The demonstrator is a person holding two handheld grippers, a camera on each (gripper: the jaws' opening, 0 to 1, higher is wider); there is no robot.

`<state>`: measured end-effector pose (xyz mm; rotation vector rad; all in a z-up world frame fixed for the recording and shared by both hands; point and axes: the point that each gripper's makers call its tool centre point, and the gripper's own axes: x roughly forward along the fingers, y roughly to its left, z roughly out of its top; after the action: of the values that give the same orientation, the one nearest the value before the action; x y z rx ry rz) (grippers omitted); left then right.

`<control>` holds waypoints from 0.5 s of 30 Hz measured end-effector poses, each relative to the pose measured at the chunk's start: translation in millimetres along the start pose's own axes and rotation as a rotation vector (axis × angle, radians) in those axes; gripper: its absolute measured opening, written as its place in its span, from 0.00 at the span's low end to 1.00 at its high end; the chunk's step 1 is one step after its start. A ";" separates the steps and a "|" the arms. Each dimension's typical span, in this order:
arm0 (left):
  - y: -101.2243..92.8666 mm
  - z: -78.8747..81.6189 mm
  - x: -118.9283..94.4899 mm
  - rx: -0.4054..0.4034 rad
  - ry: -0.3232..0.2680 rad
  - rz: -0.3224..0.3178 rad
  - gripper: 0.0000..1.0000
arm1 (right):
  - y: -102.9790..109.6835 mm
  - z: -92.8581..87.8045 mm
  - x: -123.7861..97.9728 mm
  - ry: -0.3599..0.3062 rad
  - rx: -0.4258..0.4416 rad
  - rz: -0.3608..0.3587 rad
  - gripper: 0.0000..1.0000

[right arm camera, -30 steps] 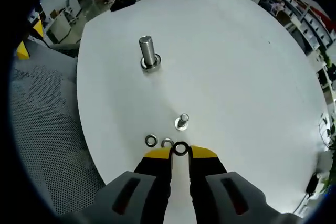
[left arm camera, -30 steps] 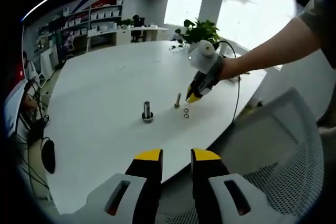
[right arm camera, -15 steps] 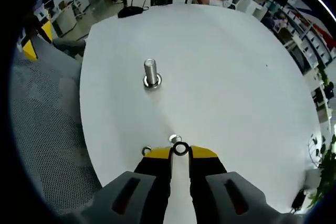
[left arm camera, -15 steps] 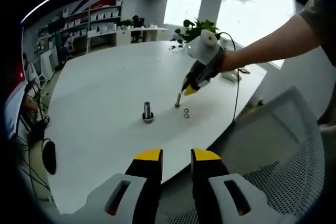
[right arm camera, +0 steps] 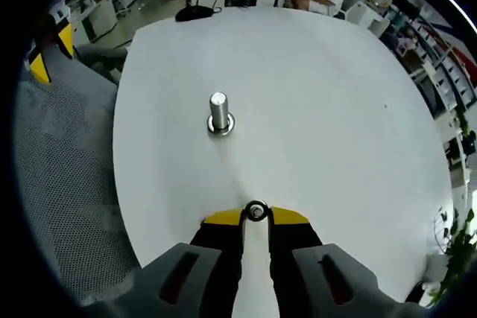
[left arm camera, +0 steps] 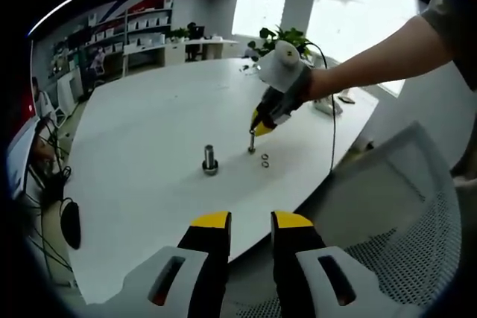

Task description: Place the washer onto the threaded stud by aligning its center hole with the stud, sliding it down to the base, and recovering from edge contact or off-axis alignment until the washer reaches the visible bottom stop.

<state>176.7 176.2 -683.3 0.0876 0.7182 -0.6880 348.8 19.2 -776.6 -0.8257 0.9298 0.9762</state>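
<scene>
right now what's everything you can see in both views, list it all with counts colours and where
table: 1, white, round, under everything
large stud: 1, silver, upright mid-table, washer at its base
small stud: 1, silver, upright, right below the right claw's tips
loose washers: 2, silver, flat on the table beside the small stud
held washer: 1, silver, pinched at the right claw's tips
mesh chair: 1, grey, at the table edge
plant: 1, green, far side of the table
left claw: yellow-tipped, open, holding nothing
right claw: yellow-tipped, shut on the washer
</scene>
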 end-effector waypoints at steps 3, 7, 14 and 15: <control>0.2 0.5 0.0 -0.001 -0.003 0.001 0.19 | 1.7 -1.8 -2.0 0.001 0.002 0.007 0.14; -0.4 0.4 0.1 -0.002 -0.002 -0.003 0.19 | 1.0 -4.3 -1.0 0.005 0.000 0.008 0.14; -0.8 0.2 0.4 -0.001 0.000 -0.005 0.19 | 1.0 -2.5 -0.8 0.004 -0.001 0.011 0.14; -0.7 0.2 0.4 0.000 0.000 -0.004 0.19 | 1.5 -2.3 -0.9 0.004 -0.004 0.012 0.14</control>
<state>176.6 175.4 -683.4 0.0857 0.7186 -0.6916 346.6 17.3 -776.9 -0.8269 0.9378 0.9873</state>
